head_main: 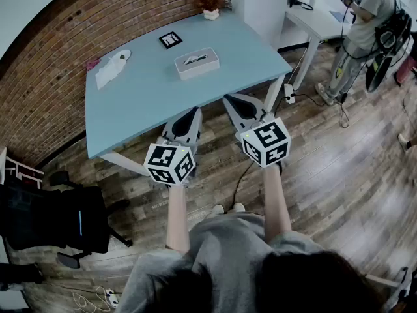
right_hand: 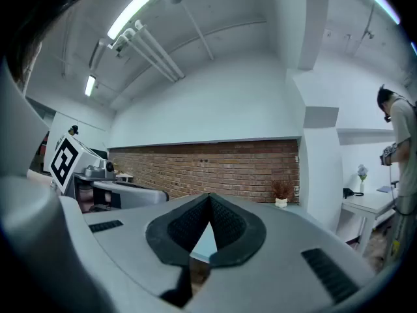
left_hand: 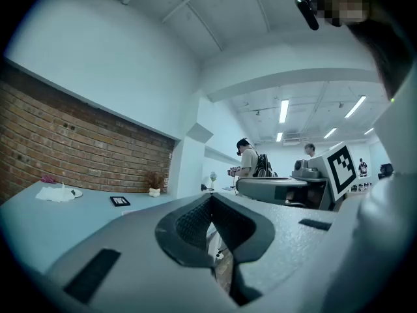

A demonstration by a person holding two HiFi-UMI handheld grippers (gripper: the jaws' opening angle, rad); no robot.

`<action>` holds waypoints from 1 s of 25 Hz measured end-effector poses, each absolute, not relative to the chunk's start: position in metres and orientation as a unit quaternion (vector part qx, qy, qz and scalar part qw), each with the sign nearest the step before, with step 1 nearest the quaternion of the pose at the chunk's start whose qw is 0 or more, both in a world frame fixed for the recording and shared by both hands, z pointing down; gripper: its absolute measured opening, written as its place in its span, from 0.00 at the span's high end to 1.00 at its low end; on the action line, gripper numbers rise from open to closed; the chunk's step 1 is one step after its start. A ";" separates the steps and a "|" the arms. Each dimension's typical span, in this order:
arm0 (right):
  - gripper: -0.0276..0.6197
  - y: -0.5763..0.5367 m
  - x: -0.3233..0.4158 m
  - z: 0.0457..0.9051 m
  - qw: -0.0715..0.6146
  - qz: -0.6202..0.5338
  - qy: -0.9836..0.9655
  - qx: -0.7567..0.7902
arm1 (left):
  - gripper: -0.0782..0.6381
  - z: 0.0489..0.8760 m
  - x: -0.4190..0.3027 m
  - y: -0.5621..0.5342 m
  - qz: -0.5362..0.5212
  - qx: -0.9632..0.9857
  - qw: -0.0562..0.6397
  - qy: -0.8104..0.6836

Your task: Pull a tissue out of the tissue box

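The tissue box (head_main: 197,63) sits flat near the middle of the blue desk (head_main: 143,103), a little toward its right edge. The long slot in its top is dark, with a pale strip of tissue showing inside it. Nothing touches the box.

Just behind it, toward the far edge, lies a black-framed marker card (head_main: 171,40). Near the left edge lies a crumpled white tissue (head_main: 108,73), with a small white dish (head_main: 122,55) and a pink scrap (head_main: 93,64) beside it. A small potted plant (head_main: 210,5) stands at the far right corner, against the brick wall (head_main: 78,31).

The left gripper (head_main: 193,115) and the right gripper (head_main: 230,100) are held side by side at the desk's near edge, well apart from the box and pointing toward it. Each gripper's own view shows its jaws pressed together at the tips with nothing between them.

A black office chair (head_main: 52,220) stands on the wooden floor to the left. Another person (head_main: 365,18) stands by a white desk (head_main: 319,21) at the right.
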State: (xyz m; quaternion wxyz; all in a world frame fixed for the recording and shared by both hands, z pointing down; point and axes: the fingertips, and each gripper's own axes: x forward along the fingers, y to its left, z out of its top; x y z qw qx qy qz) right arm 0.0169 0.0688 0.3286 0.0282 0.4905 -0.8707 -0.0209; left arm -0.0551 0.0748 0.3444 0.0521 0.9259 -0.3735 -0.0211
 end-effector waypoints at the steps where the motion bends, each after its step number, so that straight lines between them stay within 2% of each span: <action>1: 0.96 0.069 0.017 0.329 0.026 -0.021 -0.871 0.490 | 0.89 0.346 -0.054 0.075 -0.020 0.926 0.052 -0.374; 16: 0.96 0.056 0.009 0.333 0.017 -0.018 -0.885 0.464 | 0.89 0.355 -0.068 0.067 -0.022 0.914 0.056 -0.401; 25: 0.96 0.060 0.053 0.339 0.011 0.008 -0.893 0.450 | 0.89 0.358 -0.028 0.075 -0.027 0.905 0.074 -0.418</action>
